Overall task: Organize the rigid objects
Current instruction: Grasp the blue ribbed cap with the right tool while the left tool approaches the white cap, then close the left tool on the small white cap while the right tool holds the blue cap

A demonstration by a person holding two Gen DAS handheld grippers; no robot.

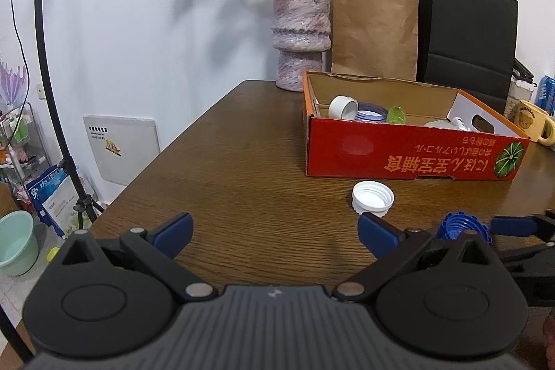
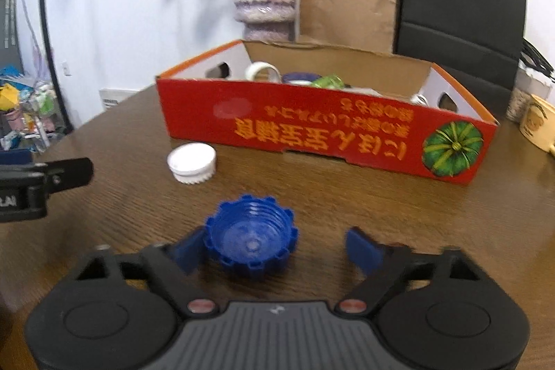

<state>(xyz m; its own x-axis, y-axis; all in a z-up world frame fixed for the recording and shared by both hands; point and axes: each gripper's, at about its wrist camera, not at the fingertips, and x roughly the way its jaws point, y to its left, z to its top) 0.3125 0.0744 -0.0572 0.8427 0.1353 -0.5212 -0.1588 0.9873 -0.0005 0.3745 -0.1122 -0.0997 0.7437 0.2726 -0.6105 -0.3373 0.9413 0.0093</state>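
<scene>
Blue cap (image 2: 250,235) sits upturned on table (image 2: 347,203) between right gripper (image 2: 274,247) jaws; left pad touches it, right pad stands clear. Left gripper (image 1: 275,229) jaws wide apart, empty. White cap (image 2: 191,162) nearby, before red box (image 2: 312,134).

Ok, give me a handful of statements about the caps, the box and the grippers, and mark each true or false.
1. The blue cap lies open side up between the right gripper fingers. True.
2. The white cap is inside the red cardboard box. False: it lies on the wooden table, in front of the box.
3. The left gripper holds the white cap. False: it is open, with nothing between its fingers.
4. A vase of dried roses stands behind the box. True.
</scene>
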